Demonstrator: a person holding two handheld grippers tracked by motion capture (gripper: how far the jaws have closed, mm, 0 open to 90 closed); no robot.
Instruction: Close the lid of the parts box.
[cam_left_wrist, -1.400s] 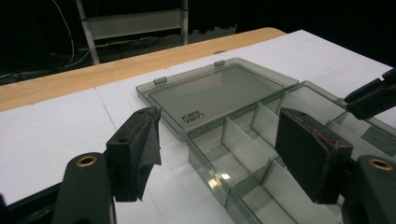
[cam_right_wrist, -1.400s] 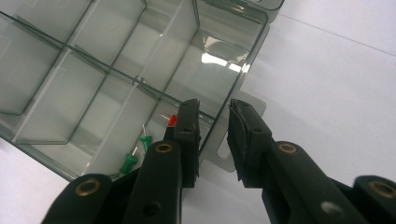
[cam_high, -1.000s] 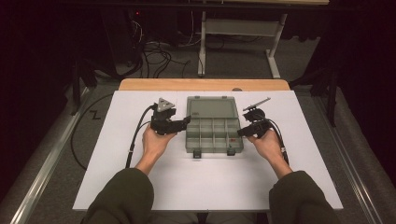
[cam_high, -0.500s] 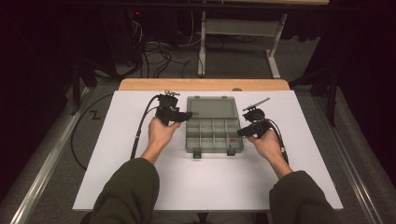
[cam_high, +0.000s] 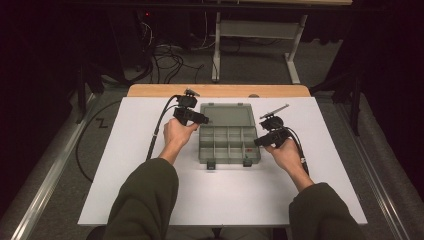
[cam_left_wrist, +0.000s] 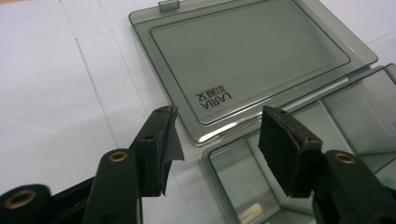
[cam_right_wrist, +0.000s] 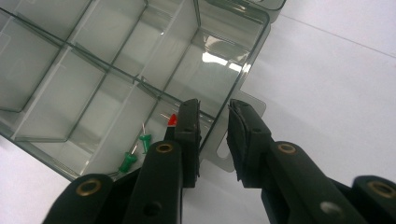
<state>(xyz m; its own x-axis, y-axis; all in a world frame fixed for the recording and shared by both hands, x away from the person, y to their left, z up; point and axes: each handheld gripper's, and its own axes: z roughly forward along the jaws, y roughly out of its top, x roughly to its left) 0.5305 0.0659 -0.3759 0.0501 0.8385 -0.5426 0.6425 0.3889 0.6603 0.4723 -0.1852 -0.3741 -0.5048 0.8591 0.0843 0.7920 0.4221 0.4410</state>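
A smoky clear compartment box lies open on the white table: its tray (cam_high: 204, 146) is near me and its lid (cam_high: 226, 114) lies flat beyond it. My left gripper (cam_high: 202, 119) is at the box's left side. Its jaws (cam_left_wrist: 217, 114) have just been closing and stand open around the corner where lid (cam_left_wrist: 247, 51) and tray (cam_left_wrist: 233, 177) hinge, touching neither. My right gripper (cam_high: 257, 141) is at the tray's right wall. Its jaws (cam_right_wrist: 212, 105) straddle that wall (cam_right_wrist: 205, 128) with a visible gap. Two green pushpins (cam_right_wrist: 135, 151) and a red one (cam_right_wrist: 172, 120) lie in the nearest compartment.
The white table top (cam_high: 125, 165) spreads wide on all sides of the box. A wooden strip (cam_high: 220, 90) runs along its far edge. Cables (cam_high: 157, 132) trail from the grippers, and table legs and wires stand on the floor beyond.
My left hand has moved away from me along the box's left side, from the tray up to the hinge, and its jaws have narrowed. The right hand has stayed put.
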